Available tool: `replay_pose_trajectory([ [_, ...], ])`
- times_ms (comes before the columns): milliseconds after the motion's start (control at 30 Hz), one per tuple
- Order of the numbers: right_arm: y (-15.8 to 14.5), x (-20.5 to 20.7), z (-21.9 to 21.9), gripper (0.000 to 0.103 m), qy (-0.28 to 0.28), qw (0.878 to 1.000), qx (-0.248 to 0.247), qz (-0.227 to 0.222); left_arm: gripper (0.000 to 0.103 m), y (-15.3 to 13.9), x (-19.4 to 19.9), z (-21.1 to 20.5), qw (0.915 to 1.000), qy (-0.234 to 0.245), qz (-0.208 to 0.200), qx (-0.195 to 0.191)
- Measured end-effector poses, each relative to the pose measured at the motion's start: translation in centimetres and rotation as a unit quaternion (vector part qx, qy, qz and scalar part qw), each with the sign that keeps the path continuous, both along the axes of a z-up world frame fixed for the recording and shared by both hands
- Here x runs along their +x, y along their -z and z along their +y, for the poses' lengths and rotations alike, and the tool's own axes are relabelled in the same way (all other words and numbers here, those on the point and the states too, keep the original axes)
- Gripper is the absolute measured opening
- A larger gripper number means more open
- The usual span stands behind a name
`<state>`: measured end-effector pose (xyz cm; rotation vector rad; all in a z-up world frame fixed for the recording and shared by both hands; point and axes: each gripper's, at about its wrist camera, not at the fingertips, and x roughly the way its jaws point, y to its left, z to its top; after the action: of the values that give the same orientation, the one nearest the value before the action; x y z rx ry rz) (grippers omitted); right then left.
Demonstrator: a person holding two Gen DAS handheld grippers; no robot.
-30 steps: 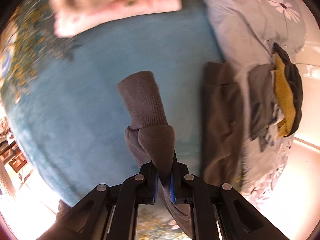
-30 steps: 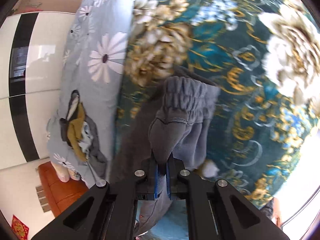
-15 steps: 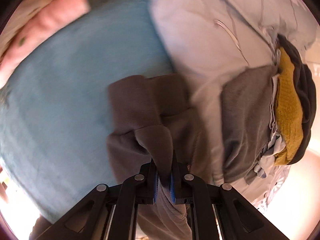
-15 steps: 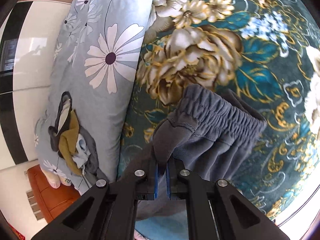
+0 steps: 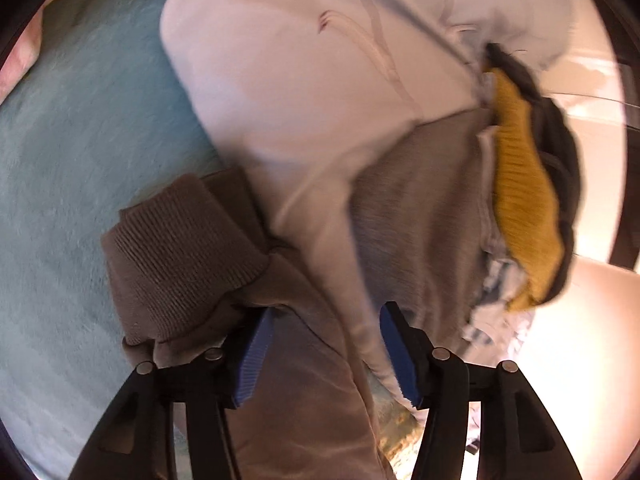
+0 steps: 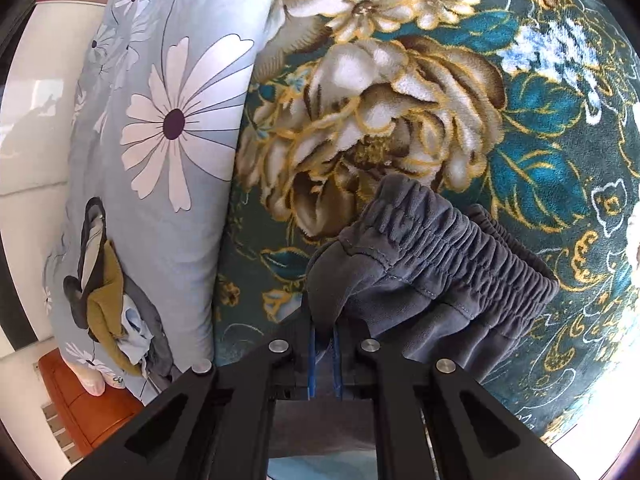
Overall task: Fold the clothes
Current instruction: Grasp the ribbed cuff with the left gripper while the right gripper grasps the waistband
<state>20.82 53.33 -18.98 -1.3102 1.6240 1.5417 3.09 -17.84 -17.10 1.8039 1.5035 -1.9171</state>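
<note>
Trousers: grey-brown trousers point(image 5: 304, 392) lie on the bed, one end under each gripper; ribbed cuff end in the left view, gathered elastic waistband end in the right view.
Ribbed cuff point(image 5: 180, 248): folded over on itself, resting on the teal blanket, just ahead and to the left of the left gripper's blue pads.
Left gripper point(image 5: 326, 354): jaws have just been opening and now stand spread; trouser cloth lies between the pads point(image 5: 252, 360), but the pads do not press on it.
Waistband point(image 6: 452, 248): bunched and lifted a little, its folds hanging back toward the right gripper.
Right gripper point(image 6: 324, 354): jaws pressed almost together, pinching a fold of the trouser cloth just below the waistband.
Surface, near: plain teal plush blanket point(image 5: 68, 184) under the cuff end; its printed side point(image 6: 400, 112), dark teal with large cream and gold flowers, under the waistband end.
Surface, beyond: pale blue duvet point(image 6: 132, 128) with white daisies, bunched alongside the blanket; it looks washed-out pale in the left view.
Clothes pile point(image 6: 108, 300): mustard knit, dark garment, light blue and grey cloth heaped on the duvet, well apart from the right gripper and nearer the left.
Pink cloth point(image 5: 18, 60): at the far edge of the blanket, blurred.
Room: white glossy wall panels point(image 6: 36, 120) with a dark strip beyond the bed; orange-brown cabinet point(image 6: 76, 400) low beside it.
</note>
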Motion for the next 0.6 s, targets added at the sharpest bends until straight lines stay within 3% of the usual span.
replay_pose_trajectory([
  [100,0.1,-0.3,0.0,0.010,-0.005,1.000,0.004,-0.002,0.064,-2.2,2.4,-2.4,0.9985,-0.031,0.044,-0.003],
  [200,-0.1,-0.6,-0.1,0.010,-0.015,1.000,0.013,-0.008,0.069,-3.4,5.2,-4.7,0.9962,-0.050,0.040,-0.059],
  [300,-0.1,-0.6,-0.3,0.010,-0.015,1.000,0.017,-0.009,0.070,-2.3,6.3,-5.8,0.9951,-0.014,0.008,-0.097],
  [467,-0.4,-0.4,-0.6,0.011,-0.012,1.000,0.026,-0.009,0.070,-0.5,6.0,-4.7,0.9939,0.050,0.003,-0.098],
  [600,-2.2,-0.6,-0.9,0.035,-0.035,0.998,0.044,0.011,0.070,2.0,5.5,-3.5,0.9888,0.080,-0.017,-0.125],
])
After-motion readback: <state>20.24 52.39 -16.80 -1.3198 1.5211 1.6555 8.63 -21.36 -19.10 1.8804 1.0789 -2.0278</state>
